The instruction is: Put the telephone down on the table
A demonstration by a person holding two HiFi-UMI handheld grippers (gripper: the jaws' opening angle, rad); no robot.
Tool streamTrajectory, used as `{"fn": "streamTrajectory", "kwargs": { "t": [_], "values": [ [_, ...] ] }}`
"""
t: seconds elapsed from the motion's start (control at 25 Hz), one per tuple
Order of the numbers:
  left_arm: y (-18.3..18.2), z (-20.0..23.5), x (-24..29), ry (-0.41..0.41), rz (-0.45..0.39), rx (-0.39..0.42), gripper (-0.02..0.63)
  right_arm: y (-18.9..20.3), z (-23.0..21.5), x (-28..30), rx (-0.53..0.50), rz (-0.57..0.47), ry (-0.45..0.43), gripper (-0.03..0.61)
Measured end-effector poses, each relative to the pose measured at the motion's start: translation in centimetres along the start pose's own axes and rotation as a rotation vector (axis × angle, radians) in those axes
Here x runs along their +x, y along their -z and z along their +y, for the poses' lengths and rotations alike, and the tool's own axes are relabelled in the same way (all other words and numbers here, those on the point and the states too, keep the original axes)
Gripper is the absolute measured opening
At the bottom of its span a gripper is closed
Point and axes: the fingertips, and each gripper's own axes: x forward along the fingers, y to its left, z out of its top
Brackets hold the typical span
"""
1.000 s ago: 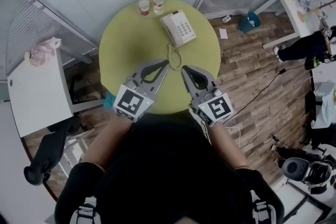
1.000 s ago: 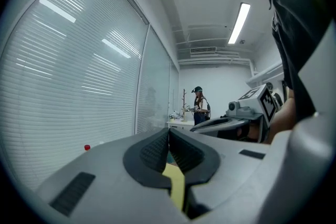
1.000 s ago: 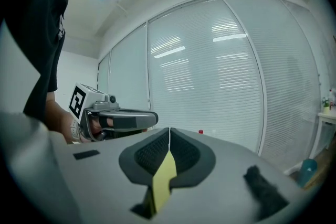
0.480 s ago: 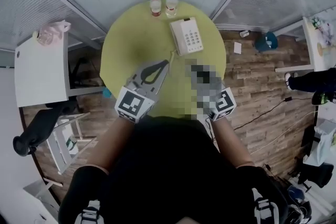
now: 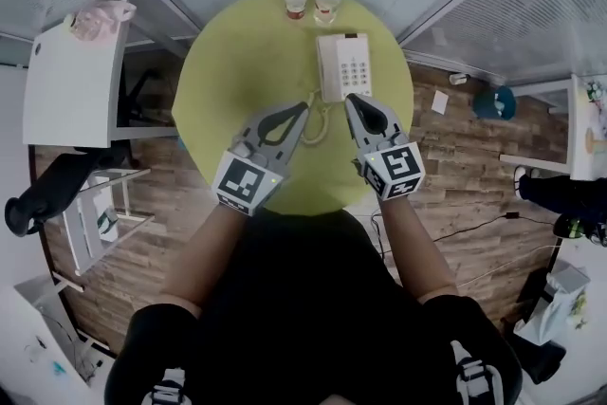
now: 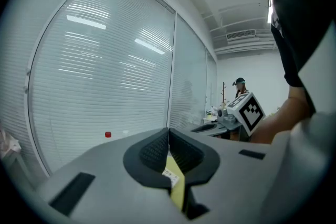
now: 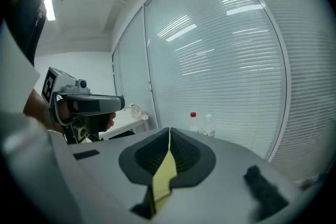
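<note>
left gripper [image 5: 300,112] and right gripper [image 5: 354,100] are hovering pressed together, empty; risk: a tip snagging the cord [image 5: 321,123], dragging telephone [image 5: 343,66] off counter [image 5: 237,71].

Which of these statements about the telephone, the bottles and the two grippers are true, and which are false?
1. The telephone rests on the round green table. True.
2. The right gripper is clamped on the telephone. False: its jaws are together with nothing between them.
3. Two bottles stand at the table's far edge. True.
4. The left gripper has its jaws wide apart. False: they are closed together and empty.
</note>
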Motion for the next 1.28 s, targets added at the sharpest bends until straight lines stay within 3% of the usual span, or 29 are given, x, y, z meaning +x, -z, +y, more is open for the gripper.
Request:
{"fn": "streamTrajectory", "kwargs": {
  "t": [0.28,0.48,0.76,0.88,1.0,1.28],
  "values": [
    [3.6,2.4,2.9,-0.045,0.000,-0.029,0.014,4.4,-3.4,4.3,0.001,0.076,0.040,0.018],
    [7.1,4.3,4.9,-0.030,0.015,0.050,0.014,8.3,-5.2,7.6,0.024,0.156,0.080,0.020],
    [12.1,7.3,7.1,-0.071,0.015,-0.042,0.014,12.8,-6.5,11.6,-0.007,0.237,0.121,0.020],
    [13.3,8.3,8.2,-0.075,-0.002,-0.035,0.014,14.1,-7.1,12.9,-0.032,0.260,0.143,0.024],
    [14.4,9.3,9.3,-0.080,-0.035,-0.049,0.014,15.4,-7.9,14.1,-0.039,0.274,0.169,0.123],
    [16.9,10.8,10.9,-0.086,-0.044,-0.078,0.014,18.2,-9.1,16.3,-0.014,0.292,0.217,0.229]
  ]
}}
